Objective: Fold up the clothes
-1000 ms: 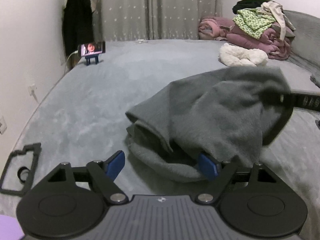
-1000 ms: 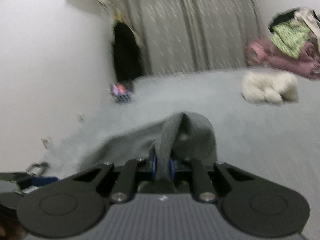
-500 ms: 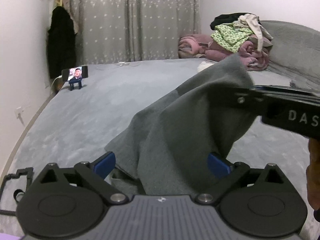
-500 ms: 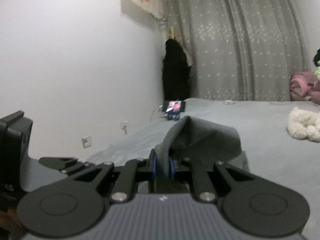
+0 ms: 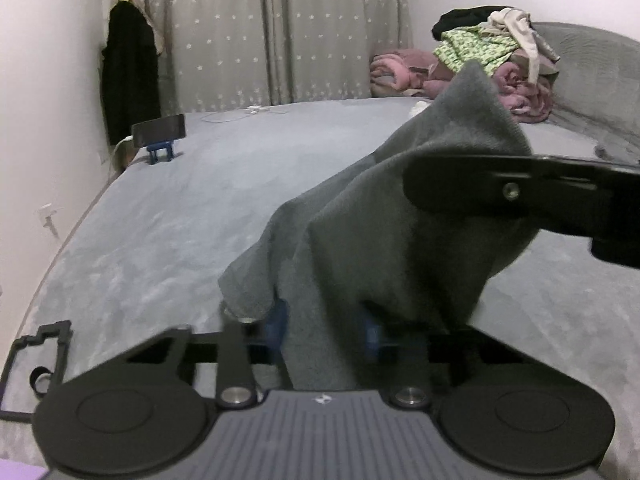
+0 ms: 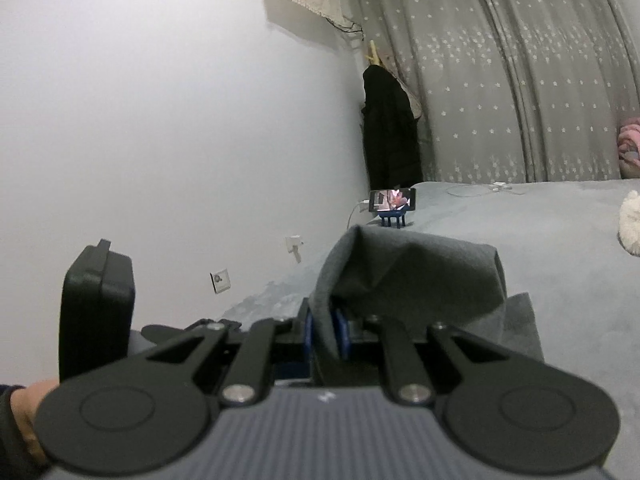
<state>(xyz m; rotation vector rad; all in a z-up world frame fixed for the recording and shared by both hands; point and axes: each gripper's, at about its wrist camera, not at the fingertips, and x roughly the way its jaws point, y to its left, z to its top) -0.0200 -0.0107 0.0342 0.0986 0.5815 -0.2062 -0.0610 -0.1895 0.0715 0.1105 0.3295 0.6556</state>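
A: What does the left wrist camera give that the right one lacks?
B: It shows the right gripper (image 5: pixel 452 188) from the side, lifted ahead and to the right, with the grey fleece garment (image 5: pixel 400 232) hanging from it in a peak. Beyond that lies a pile of clothes (image 5: pixel 488 60), pink, green-patterned and cream, against a grey padded headboard (image 5: pixel 592 80)

A: And the left gripper (image 5: pixel 326 330) itself?
B: Its blue pads (image 5: pixel 278 322) stand partly apart with the cloth draped down between them. They look blurred, so I cannot tell whether they grip it

A: The right wrist view?
B: There the right gripper (image 6: pixel 326 330) has its blue pads (image 6: pixel 343 330) closed tight on a fold of the garment (image 6: pixel 412 280), which bunches up just ahead of the fingers. To its left sit the back of the left gripper (image 6: pixel 96 308) and a hand (image 6: pixel 30 416) in a dark sleeve

A: The room?
B: A bed (image 5: pixel 180 232) with a plush grey cover, soft and mottled. Far ahead, a phone (image 6: pixel 394 200) on a blue stand, a black coat (image 6: pixel 390 136) hanging in the corner, grey curtains (image 6: pixel 540 100) dotted with small stars, and a plain white wall (image 6: pixel 160 120) with sockets
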